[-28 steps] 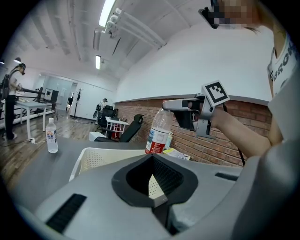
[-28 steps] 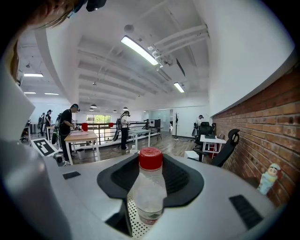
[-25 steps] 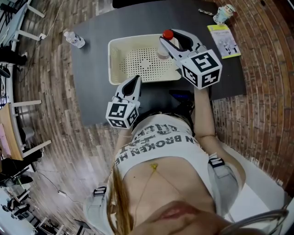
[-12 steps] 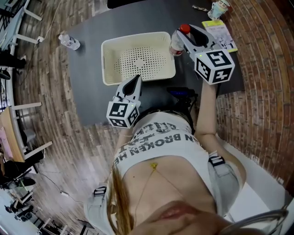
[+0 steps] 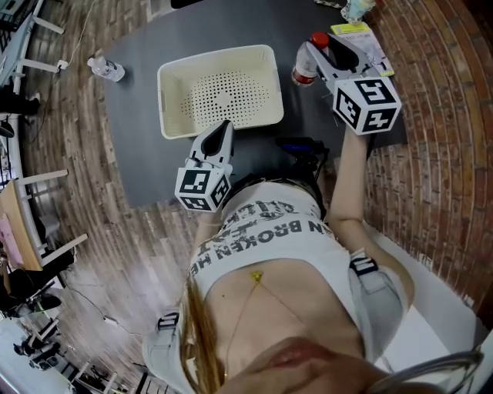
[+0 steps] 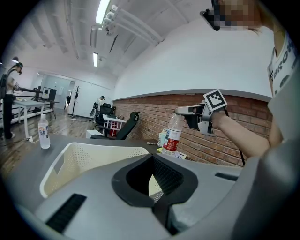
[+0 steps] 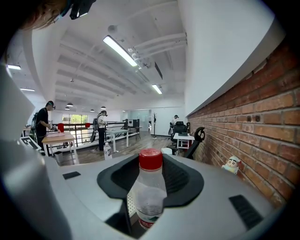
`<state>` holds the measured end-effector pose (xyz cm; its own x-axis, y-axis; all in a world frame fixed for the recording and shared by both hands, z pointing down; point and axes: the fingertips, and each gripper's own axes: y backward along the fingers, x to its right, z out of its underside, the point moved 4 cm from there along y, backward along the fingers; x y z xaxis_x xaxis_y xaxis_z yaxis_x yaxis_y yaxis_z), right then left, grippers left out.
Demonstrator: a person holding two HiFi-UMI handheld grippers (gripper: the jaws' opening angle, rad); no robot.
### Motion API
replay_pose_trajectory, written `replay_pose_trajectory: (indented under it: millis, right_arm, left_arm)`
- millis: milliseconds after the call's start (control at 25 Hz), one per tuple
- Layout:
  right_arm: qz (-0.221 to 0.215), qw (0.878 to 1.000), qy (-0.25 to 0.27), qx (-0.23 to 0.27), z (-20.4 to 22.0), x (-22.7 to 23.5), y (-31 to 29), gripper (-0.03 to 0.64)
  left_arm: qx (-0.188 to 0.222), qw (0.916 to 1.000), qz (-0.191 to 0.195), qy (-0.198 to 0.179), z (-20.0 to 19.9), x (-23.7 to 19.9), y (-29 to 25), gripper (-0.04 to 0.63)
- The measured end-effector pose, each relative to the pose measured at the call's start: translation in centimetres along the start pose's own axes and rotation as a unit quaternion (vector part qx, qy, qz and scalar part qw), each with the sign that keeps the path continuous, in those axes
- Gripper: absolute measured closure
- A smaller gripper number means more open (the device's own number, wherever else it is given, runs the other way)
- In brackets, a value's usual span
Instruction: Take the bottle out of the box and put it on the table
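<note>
A clear bottle (image 5: 306, 65) with a red cap and red label stands upright to the right of the cream perforated box (image 5: 218, 91), outside it. My right gripper (image 5: 323, 51) is shut on its neck and upper body. In the right gripper view the bottle (image 7: 149, 192) fills the space between the dark pads. From the left gripper view the bottle (image 6: 172, 135) hangs low over the dark table (image 5: 146, 146); whether its base touches I cannot tell. My left gripper (image 5: 223, 128) is shut and empty at the box's near rim (image 6: 89, 157).
A second bottle (image 5: 104, 68) stands at the table's far left. A yellow-green booklet (image 5: 359, 37) and a small figurine (image 5: 356, 9) lie just beyond the held bottle. A black object (image 5: 304, 146) sits at the table's near edge. A brick wall runs along the right.
My right gripper has carried the bottle from the box's right wall out to the right, over the table beside the booklet. The left gripper has stayed by the box's near rim.
</note>
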<state>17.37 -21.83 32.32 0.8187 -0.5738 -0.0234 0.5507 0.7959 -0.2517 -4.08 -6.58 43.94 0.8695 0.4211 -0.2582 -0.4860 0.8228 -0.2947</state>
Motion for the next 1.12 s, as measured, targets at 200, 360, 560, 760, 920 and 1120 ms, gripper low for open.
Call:
replay_pose_trajectory:
  millis: [200, 360, 560, 760, 920, 1120]
  right_arm:
    - [-0.006, 1.000, -0.003, 0.003, 0.1, 0.5, 0.2, 0.468]
    - [-0.011, 1.000, -0.002, 0.002, 0.4, 0.9, 0.2, 0.468]
    - [-0.013, 1.000, -0.004, -0.005, 1.2, 1.2, 0.1, 0.468]
    - [-0.016, 1.000, 0.002, -0.016, 2.0, 1.5, -0.1, 0.468]
    - [-0.018, 1.000, 0.002, -0.024, 3.0, 1.9, -0.2, 0.468]
    - [-0.021, 0.999, 0.002, -0.033, 4.4, 2.4, -0.5, 0.469]
  left_arm:
    - [0.000, 1.0000, -0.002, -0.002, 0.0, 0.6, -0.4, 0.591]
    - [-0.001, 1.0000, -0.005, -0.003, 0.0, 1.1, -0.7, 0.591]
    - [-0.001, 1.0000, -0.009, -0.001, 0.3, 1.4, -0.9, 0.591]
    - [0.000, 0.9999, -0.014, 0.002, 0.5, 1.7, -1.1, 0.591]
    - [-0.001, 0.9999, -0.016, 0.003, 0.8, 2.0, -1.3, 0.591]
    - [-0.003, 0.9998, -0.019, 0.004, 0.8, 2.3, -1.5, 0.591]
